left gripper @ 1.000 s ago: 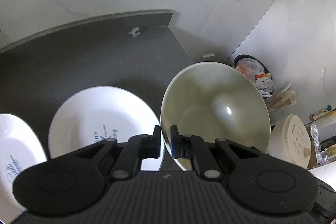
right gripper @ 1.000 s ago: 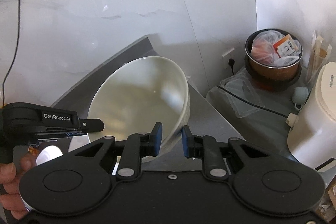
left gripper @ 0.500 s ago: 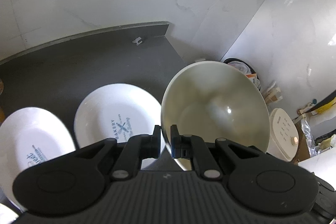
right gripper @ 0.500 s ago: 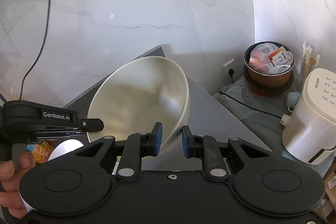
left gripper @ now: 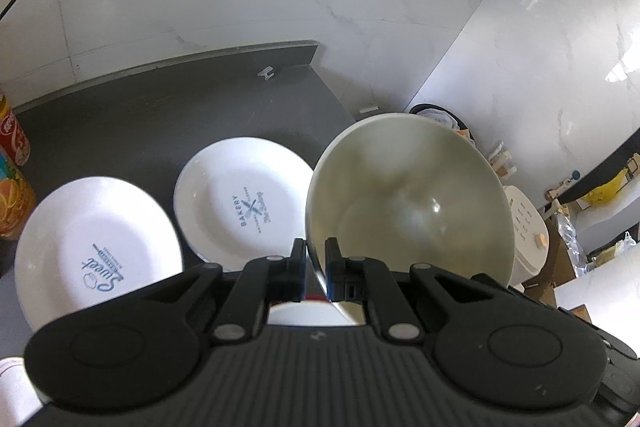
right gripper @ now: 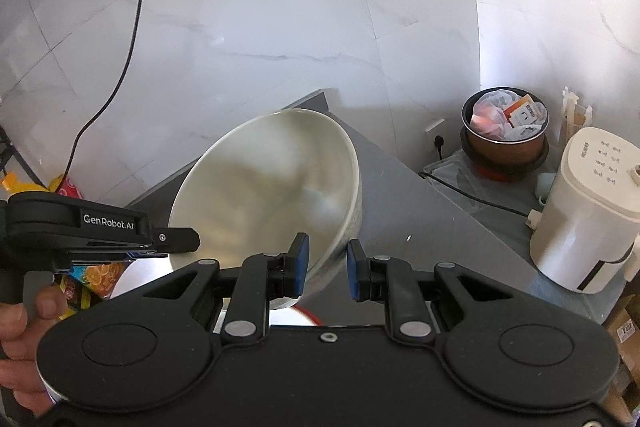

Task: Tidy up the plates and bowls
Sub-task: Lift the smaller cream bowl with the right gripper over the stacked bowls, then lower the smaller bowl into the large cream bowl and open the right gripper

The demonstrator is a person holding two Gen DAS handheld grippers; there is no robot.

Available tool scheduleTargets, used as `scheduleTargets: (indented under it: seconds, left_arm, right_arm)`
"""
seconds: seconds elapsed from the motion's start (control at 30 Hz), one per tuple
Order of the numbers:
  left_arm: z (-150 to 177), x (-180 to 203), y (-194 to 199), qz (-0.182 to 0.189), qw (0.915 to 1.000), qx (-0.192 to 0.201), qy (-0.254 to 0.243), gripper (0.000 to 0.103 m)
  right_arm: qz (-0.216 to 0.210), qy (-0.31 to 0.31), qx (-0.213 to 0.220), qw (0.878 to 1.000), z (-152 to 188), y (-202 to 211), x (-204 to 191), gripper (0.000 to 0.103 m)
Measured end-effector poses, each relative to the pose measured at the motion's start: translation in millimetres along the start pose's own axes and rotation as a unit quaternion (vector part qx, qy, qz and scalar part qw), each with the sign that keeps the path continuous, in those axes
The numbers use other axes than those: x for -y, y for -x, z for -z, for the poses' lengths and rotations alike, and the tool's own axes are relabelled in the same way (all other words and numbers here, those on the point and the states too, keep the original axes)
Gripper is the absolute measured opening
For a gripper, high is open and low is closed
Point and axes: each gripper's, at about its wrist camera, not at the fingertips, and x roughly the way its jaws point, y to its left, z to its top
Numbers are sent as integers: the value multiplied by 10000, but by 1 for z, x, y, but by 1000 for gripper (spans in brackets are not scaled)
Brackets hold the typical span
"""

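Observation:
A large cream bowl hangs tilted above the dark counter, and my left gripper is shut on its near rim. From the right wrist view the same bowl fills the centre, with the left gripper clamping its left edge. My right gripper is open, and the bowl's lower right edge sits just beyond its left finger; I cannot tell if they touch. Two white plates lie on the counter, one marked "Sweet" and one marked "Bakery".
A red-rimmed white dish peeks out under the bowl. Drink cans and snack packs stand at the counter's left. Past the counter's right edge are a full bin and a white appliance. A person's hand holds the left gripper.
Both grippers and the held bowl have risen away from the counter, so both plates and more of the wall now show. Neither gripper's jaw gap has changed.

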Motion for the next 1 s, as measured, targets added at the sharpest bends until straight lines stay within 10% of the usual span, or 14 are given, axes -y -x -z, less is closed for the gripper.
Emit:
scheduleTargets:
  seconds: [1.0]
  left_arm:
    - [64,-47,24,-22,9987,-516,-36,8]
  right_arm:
    - [82,-71,-588,9982,62,22,-38,20]
